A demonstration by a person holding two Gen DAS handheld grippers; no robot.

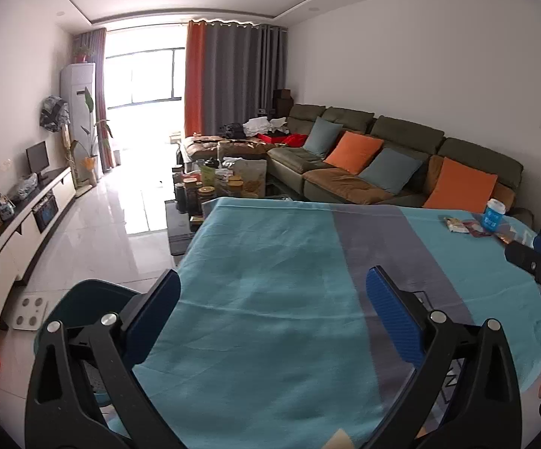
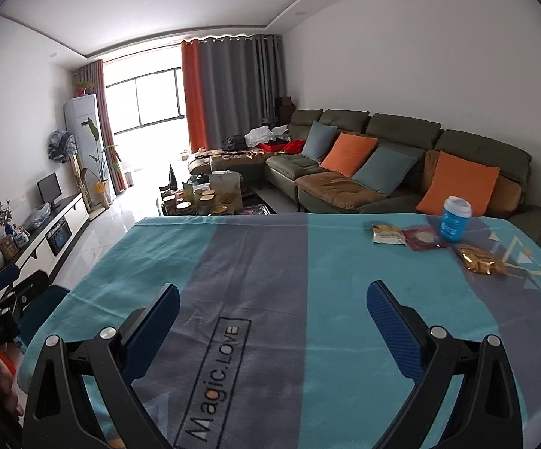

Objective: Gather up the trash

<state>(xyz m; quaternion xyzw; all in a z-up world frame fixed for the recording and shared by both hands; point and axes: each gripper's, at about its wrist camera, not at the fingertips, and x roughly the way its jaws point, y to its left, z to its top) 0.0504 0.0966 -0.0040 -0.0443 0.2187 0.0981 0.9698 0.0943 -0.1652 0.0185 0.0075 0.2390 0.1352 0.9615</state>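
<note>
**Trash sitting at the far right of the table, both grippers empty**

Three wrappers are lying on the far right part of the table: a pale yellow packet point(image 2: 386, 234), a dark red packet point(image 2: 423, 238) touching it on the right, and a crinkled gold wrapper point(image 2: 480, 260) a little nearer the right edge. A blue cup point(image 2: 454, 219) with a white lid is standing upright just behind the red packet.

The right gripper point(image 2: 273, 321) is hovering over the near middle of the blanket point(image 2: 255, 254), its jaws spread wide and holding nothing; the trash is lying well ahead and to its right. The left gripper point(image 1: 273, 310) is also gaping wide and empty, over the blanket's left part, with the trash far off to its right. A green sofa point(image 2: 401, 157) with orange and blue cushions is standing behind the table.
</note>
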